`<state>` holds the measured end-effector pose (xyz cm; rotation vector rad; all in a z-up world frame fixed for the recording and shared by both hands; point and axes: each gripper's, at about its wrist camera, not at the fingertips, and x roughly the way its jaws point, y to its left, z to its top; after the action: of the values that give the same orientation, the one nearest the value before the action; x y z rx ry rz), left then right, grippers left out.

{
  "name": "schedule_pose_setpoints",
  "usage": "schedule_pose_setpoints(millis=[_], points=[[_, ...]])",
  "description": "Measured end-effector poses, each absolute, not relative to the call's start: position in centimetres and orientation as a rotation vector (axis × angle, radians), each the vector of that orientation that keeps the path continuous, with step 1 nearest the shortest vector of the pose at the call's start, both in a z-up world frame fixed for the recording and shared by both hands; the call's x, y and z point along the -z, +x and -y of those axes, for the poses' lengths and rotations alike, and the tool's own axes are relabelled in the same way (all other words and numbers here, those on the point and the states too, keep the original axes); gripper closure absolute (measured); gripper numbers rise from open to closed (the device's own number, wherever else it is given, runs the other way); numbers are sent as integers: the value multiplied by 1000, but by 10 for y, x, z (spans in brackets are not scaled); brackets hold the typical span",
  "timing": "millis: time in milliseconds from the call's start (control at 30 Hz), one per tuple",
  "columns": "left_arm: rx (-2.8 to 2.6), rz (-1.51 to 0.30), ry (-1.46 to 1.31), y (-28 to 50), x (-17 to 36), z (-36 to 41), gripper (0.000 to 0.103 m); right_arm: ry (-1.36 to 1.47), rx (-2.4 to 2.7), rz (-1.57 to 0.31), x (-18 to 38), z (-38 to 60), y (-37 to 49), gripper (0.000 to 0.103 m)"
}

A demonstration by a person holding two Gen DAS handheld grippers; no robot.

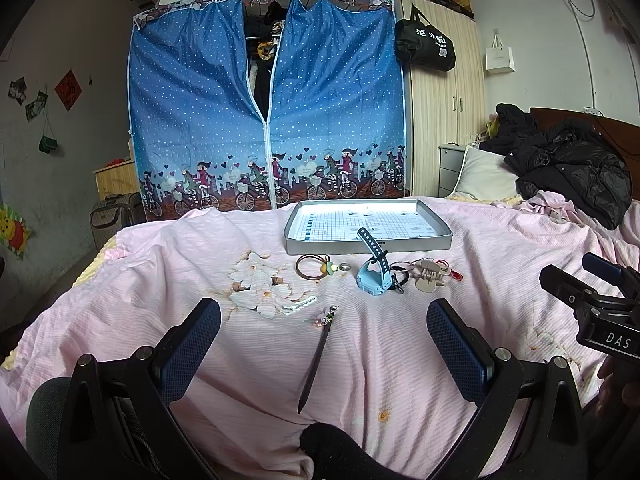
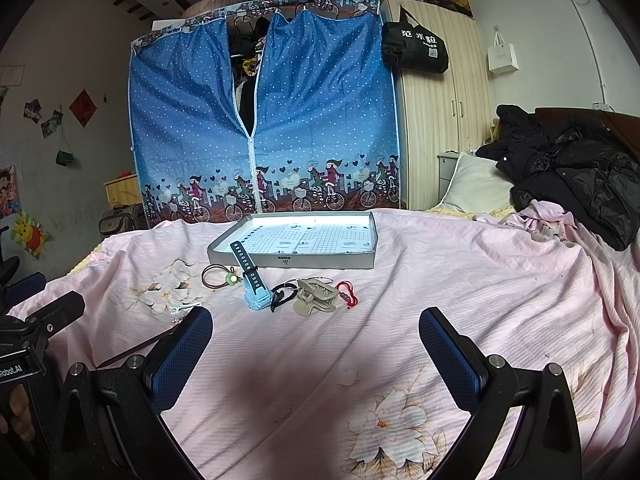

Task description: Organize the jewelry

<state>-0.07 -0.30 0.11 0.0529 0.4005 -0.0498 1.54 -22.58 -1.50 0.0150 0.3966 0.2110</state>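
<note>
Pink sheet (image 1: 400, 344) serves as work surface. Jewelry in row just before tray (image 1: 440, 236): watch (image 1: 372, 276), clip (image 1: 430, 276), hair tie (image 1: 310, 267); hairpin (image 1: 316, 352) nearer. Tray empty, likely destination. Left gripper (image 1: 324, 344) wide, straddling hairpin, nothing held. Right gripper (image 2: 316, 356) wide, empty, hovering.

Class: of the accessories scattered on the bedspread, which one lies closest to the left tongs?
The long dark hair stick with the flower end; it lies between the open left tongs, while the others cluster near the tray.
</note>
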Motion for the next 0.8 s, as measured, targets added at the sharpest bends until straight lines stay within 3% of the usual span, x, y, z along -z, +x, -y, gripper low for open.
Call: schedule_pose_setpoints(millis=[800], points=[[50,-412,49,1,0,1,2,18,-210,-398,15,224,15,0]])
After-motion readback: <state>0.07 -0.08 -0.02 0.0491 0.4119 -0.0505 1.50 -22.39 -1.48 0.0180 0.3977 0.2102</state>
